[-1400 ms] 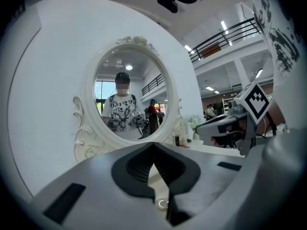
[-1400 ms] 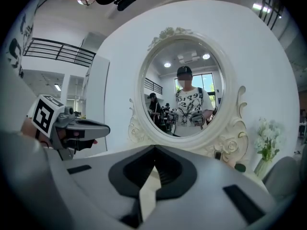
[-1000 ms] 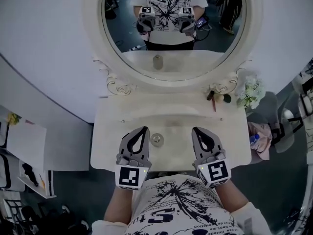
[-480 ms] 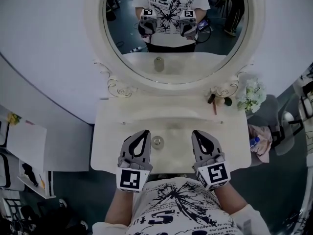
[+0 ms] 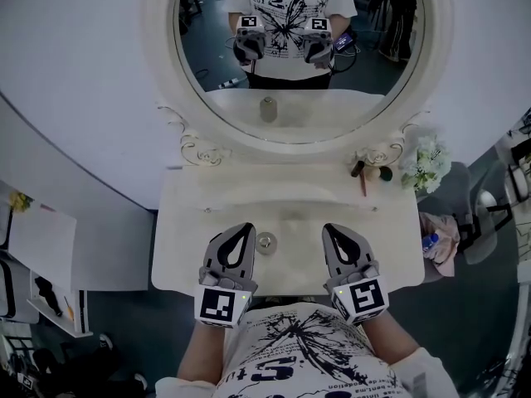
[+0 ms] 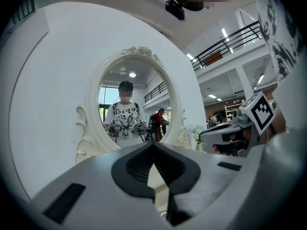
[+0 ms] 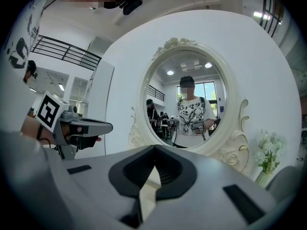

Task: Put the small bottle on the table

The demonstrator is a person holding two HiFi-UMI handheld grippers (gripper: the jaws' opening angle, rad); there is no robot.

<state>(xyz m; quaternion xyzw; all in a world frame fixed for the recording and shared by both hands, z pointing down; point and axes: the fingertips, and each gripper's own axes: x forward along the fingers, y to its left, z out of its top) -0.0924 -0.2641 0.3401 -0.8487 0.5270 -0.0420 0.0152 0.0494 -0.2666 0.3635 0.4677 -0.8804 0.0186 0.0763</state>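
A small round-topped bottle [image 5: 265, 241] stands on the white dressing table [image 5: 191, 222] near its front edge. Its reflection shows in the oval mirror [image 5: 207, 114]. My left gripper [image 5: 246, 229] hovers just left of the bottle, and its jaws are shut with nothing in them. My right gripper [image 5: 329, 229] is a little further off on the bottle's right, also shut and empty. In the left gripper view the left gripper [image 6: 153, 145] has its jaws closed tip to tip and points at the mirror. The right gripper view shows the same for the right gripper [image 7: 154, 147].
A vase of white flowers [image 5: 425, 160] and some brushes [image 5: 362, 172] stand at the table's back right corner. Right of the table lies a pink cloth [image 5: 444, 243] with a blue-capped bottle [image 5: 429, 240]. A low shelf [image 5: 41, 297] sits on the floor at left.
Both grippers have drawn back slightly toward the person. Their jaws have stayed shut and the bottle has not moved.
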